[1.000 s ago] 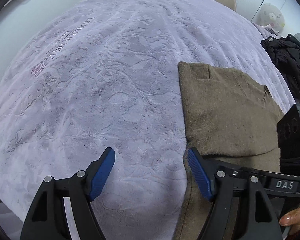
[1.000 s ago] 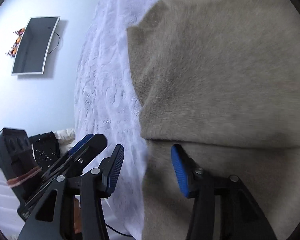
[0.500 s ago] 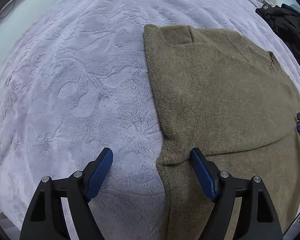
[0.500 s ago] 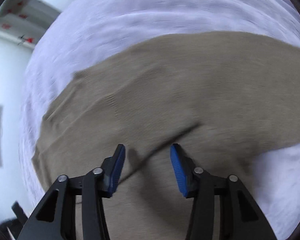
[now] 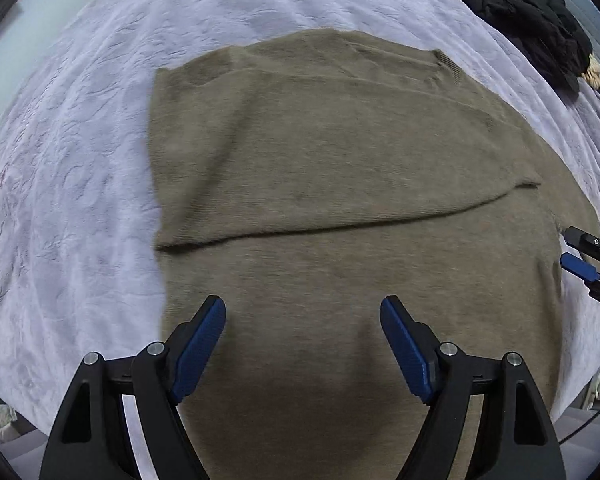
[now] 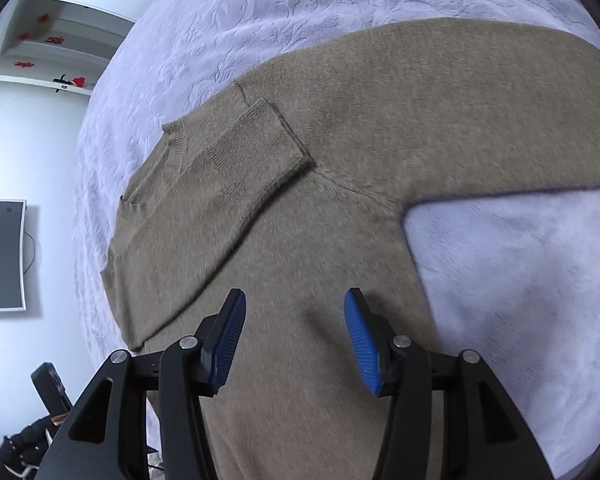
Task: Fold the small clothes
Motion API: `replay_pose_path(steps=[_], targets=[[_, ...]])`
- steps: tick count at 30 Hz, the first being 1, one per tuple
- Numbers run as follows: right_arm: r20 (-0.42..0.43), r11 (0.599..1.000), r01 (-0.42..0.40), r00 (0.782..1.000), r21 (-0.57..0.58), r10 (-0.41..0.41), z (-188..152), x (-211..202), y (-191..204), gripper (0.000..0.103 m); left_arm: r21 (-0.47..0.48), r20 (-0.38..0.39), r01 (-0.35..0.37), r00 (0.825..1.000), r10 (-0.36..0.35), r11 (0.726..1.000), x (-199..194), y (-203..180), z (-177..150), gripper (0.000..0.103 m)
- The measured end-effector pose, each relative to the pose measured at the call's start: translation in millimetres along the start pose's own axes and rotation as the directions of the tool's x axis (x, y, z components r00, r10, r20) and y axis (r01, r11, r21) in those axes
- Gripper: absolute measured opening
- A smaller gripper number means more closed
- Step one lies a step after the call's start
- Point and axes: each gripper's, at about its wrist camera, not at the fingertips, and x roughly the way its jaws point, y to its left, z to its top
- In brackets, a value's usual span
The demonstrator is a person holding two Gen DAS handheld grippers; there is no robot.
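Observation:
A tan-brown knit sweater [image 5: 320, 168] lies flat on a lavender embossed bed cover [image 5: 68, 168]. One side with its sleeve is folded over the body, with the fold's edge running across the middle. My left gripper [image 5: 303, 312] is open and empty just above the sweater's lower part. The right wrist view shows the sweater [image 6: 340, 168] with the folded sleeve cuff [image 6: 268, 140] on the chest and the other sleeve stretching right. My right gripper [image 6: 294, 312] is open and empty above the body. It also shows at the right edge of the left wrist view [image 5: 580, 252].
A pile of black clothes [image 5: 528, 12] lies on the bed at the far right. The lavender cover [image 6: 520, 280] shows under the outstretched sleeve. A wall monitor [image 6: 2, 256] and white shelves [image 6: 48, 40] are off to the left of the bed.
Both grippers have moved over the sweater. My left gripper shifted right from the bare cover to above the sweater's body. My right gripper swung round and now looks along the chest and sleeves.

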Motion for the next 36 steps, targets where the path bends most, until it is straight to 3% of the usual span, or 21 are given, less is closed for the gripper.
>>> replay_pose_path(steps=[3, 5, 7, 14, 23, 31, 36], targets=[[-0.003, 1.0, -0.003, 1.0, 0.005, 0.003, -5.8, -16.7, -17.1, 0.06, 0.012, -0.024, 0.028, 0.999, -0.028, 1.0, 3.0, -27.7, 3.5, 0.081], [-0.002, 1.0, -0.008, 1.0, 0.016, 0.008, -6.9, -22.7, -25.6, 0.063, 0.026, -0.037, 0.013, 0.999, -0.012, 1.0, 4.4, -41.6, 9.5, 0.103], [0.0, 1.0, -0.011, 1.0, 0.029, 0.011, -6.9, -26.0, -33.2, 0.065, 0.049, -0.037, -0.017, 0.999, 0.019, 0.999, 4.3, -57.5, 11.3, 0.103], [0.028, 0.998, -0.013, 1.0, 0.065, 0.012, -2.0, -38.0, -62.5, 0.08, 0.113, -0.046, -0.006, 0.999, 0.012, 0.994, 4.8, -104.4, 22.3, 0.103], [0.119, 0.992, 0.011, 0.993, 0.126, -0.027, 17.3, -68.8, -114.3, 0.08, 0.186, -0.094, -0.034, 0.994, 0.052, 0.982, 31.8, -168.9, 41.4, 0.103], [0.207, 0.966, -0.021, 0.978, 0.259, -0.034, 39.3, -88.2, -172.4, 0.08, 0.25, -0.116, 0.038, 0.993, -0.009, 0.968, 48.7, -222.7, 54.5, 0.103], [0.316, 0.904, -0.105, 0.948, 0.414, -0.034, 50.2, -107.6, -224.8, 0.08, 0.238, -0.126, 0.098, 0.99, -0.069, 0.966, 59.5, -254.9, 67.7, 0.103]])
